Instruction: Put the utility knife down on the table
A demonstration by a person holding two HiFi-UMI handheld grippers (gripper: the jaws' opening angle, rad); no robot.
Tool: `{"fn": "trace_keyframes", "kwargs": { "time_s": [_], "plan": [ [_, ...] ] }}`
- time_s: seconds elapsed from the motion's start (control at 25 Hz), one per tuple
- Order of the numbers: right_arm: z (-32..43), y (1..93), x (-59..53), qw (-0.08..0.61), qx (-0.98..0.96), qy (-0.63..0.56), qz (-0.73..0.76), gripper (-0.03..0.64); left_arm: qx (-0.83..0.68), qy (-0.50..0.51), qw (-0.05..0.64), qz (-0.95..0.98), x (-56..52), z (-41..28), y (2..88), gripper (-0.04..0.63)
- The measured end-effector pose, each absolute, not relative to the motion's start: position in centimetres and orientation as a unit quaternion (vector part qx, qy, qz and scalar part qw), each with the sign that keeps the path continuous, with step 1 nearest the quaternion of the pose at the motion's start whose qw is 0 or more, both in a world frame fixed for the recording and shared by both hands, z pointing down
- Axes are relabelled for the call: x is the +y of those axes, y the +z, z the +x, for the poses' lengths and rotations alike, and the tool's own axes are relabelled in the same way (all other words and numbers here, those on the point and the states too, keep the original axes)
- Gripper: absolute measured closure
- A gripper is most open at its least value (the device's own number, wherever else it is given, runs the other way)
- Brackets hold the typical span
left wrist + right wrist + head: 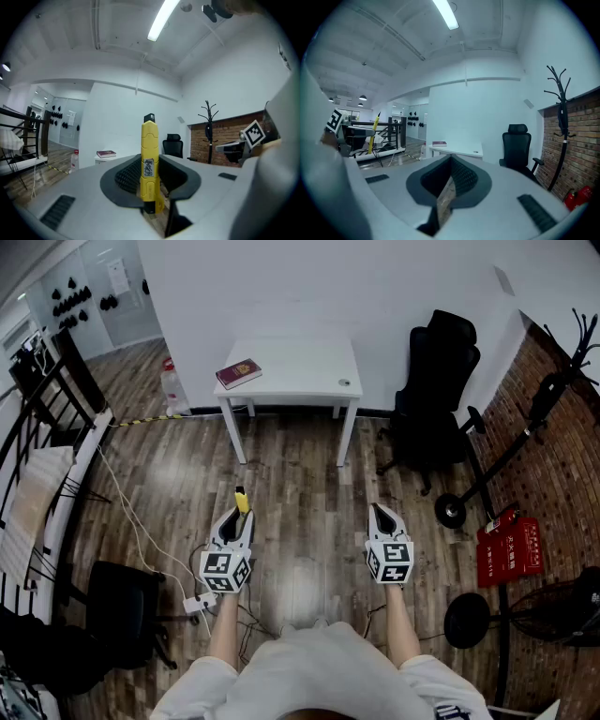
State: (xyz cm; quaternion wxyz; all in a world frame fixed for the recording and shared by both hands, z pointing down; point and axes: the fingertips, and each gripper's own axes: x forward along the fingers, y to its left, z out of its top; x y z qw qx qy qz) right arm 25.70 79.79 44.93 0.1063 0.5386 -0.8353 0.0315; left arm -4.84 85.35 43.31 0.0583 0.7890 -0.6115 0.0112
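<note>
A yellow utility knife point(149, 161) with a black tip stands upright between the jaws of my left gripper point(150, 180), which is shut on its lower body. In the head view the knife point(242, 501) sticks out ahead of the left gripper point(236, 514), held over the wooden floor. The white table point(319, 381) stands well ahead against the wall, with a dark red book point(238, 373) on its left part. My right gripper point(379, 512) hangs level with the left one, its jaws together and nothing between them point(446, 190). The right gripper view shows the knife point(372, 132) at far left.
A black office chair point(436, 381) stands right of the table. A coat rack point(553, 390) and a red box point(509, 547) are by the brick wall. A power strip point(197, 604) with cables and a black stool point(122, 606) lie to my left. A bottle point(171, 382) stands left of the table.
</note>
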Motion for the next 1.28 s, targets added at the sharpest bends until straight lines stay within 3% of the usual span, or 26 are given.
{"fn": "trace_keyframes", "kwargs": {
  "time_s": [1.28],
  "plan": [
    [30.3, 48.4, 76.0, 0.115, -0.854, 0.044, 0.506, 0.618, -0.621, 0.023, 0.062, 0.781, 80.7, 1.7, 45.4, 0.486]
  ]
}}
